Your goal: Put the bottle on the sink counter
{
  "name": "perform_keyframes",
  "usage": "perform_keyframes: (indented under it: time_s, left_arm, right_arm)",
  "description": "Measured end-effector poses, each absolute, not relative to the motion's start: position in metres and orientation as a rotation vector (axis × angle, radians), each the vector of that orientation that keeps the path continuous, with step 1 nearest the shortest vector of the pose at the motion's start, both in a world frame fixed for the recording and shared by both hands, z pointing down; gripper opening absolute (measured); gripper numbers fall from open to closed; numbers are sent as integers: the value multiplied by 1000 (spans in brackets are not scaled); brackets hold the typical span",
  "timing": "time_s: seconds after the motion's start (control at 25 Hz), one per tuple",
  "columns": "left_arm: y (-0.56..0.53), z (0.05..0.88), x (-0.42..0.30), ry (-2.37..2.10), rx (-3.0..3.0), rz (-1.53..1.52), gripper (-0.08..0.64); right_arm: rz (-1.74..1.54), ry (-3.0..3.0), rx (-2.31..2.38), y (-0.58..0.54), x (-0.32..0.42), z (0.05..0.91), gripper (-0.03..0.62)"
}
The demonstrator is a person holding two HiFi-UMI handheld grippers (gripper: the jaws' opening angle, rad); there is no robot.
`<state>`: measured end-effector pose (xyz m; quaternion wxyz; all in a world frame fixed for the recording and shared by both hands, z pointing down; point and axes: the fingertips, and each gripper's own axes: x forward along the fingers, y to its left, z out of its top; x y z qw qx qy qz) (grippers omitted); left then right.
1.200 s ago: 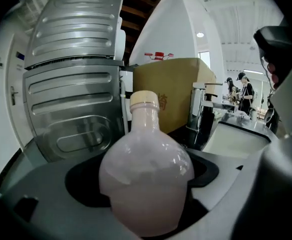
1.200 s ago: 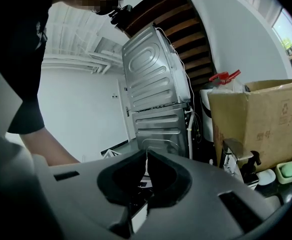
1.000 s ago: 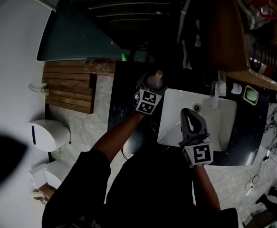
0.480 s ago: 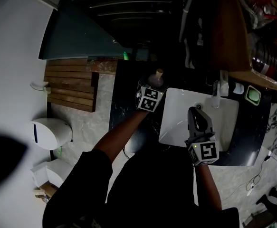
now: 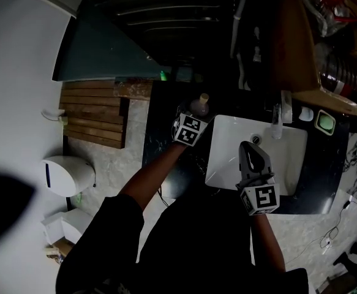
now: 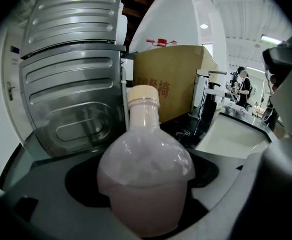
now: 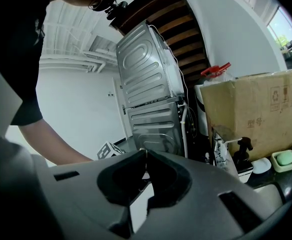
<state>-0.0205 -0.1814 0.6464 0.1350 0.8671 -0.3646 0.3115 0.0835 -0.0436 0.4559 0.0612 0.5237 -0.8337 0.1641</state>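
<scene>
left hand-held gripper [image 5: 194,116]: clamped on cream-capped round pink translucent plastic bottle [image 6: 146,184] | right hand-held gripper [image 7: 144,154]: jaws together, empty, above white basin [image 5: 226,158]

My left claw [image 5: 195,115] and right claw [image 7: 144,156] are both moulded in smooth matte grey plastic, with broad rounded jaws. Each jaw is scooped out on its inner face, so the pair frames a dark hollow, and a small dark rectangular slot is cut into the grey shell on either side. Behind each claw sits a white cube printed with black square markers, one on the left [image 5: 189,130] and one on the right [image 5: 261,199]. I wear a black top [image 5: 166,250] with short sleeves [image 7: 20,84].
</scene>
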Motion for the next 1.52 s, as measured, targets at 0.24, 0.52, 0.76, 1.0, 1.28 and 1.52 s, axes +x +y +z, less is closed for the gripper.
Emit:
perform_keyframes:
  time_s: [0.24,0.52,0.76,1.0,1.28,1.52]
  left_arm:
    - [-182,647,-22,-1069,2537,881,410]
    - [-178,647,-23,-1050,2547,888,410]
    - [-175,651,-21,-997,2539,897,410]
    - [-175,647,-19,-993,2560,898,410]
    - [-176,647,-21,-979,2555,892,410]
    - [-174,645,-18,-975,2584,895,410]
  right_arm:
    - [509,-2527,1599,-47,90,457,39]
    - [544,-2578,1531,-65,74,471,40]
    - [543,-2655,1523,-105,68,481,40]
    - [609,-2663,1375,-129,46,507,40]
    - [635,-2661,1311,-128,25,520,40]
    - [707,-2694,1217,-154,2,536,41]
